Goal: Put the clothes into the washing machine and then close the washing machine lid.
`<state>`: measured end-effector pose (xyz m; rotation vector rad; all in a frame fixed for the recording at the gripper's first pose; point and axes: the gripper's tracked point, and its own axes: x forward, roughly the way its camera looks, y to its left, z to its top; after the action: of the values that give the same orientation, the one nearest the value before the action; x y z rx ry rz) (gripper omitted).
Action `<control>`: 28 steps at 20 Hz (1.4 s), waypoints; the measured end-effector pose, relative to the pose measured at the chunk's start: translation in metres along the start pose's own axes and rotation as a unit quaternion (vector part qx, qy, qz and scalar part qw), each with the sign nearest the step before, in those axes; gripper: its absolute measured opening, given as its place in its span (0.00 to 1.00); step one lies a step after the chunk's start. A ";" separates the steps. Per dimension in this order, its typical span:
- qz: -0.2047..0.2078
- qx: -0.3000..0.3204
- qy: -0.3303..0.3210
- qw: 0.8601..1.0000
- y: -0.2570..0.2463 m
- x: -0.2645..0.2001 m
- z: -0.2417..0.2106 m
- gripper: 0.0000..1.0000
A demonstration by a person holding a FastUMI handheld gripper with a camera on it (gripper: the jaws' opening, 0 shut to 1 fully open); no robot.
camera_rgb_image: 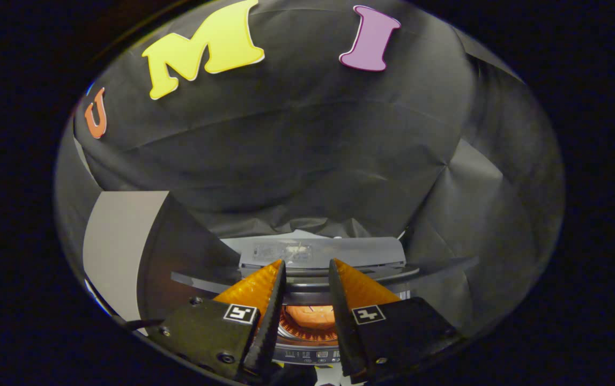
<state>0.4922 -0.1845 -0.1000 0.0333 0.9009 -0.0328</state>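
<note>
The room is a small booth with walls (307,155) of black cloth. The cloth is soft and wrinkly, with long folds running across it and a pinched spot on the right side where the folds meet. On the left stands a flat, pale panel (119,246) with a smooth face and a dark, slanted edge beside it. Low down, in front of the cloth, sits the washing machine (307,287). Its top is gray and smooth, and it curves round like a ring. The lid (320,251) is a flat gray slab with a clear window in it, and it stands up at the back, so the machine is open. Down inside, between the fingers, the round drum (310,324) shows, with rows of tiny holes around its wall. It glows warm and orange in there. Something orange and rounded lies in the drum; it may be the clothes (311,315), but it is too blurry to tell for sure. A strip of small buttons (315,355) runs along the near edge of the machine. The gripper (307,268) hangs above the opening. Its two fingers (256,289) are shaped like pointy wedges with a bumpy surface, and each one has a small square tag with a black and white pattern. The fingers are spread a little apart and hold nothing between them.
</note>
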 end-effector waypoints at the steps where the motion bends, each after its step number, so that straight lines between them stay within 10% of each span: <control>1: 0.003 0.000 0.005 1.000 0.001 0.001 -0.002 0.51; 17: 0.028 0.059 0.129 0.989 -0.009 0.018 -0.139 0.52; 28: 0.022 -0.011 0.061 0.998 0.000 0.001 -0.147 0.52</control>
<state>0.3780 -0.1778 -0.1918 0.0352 1.0214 0.0205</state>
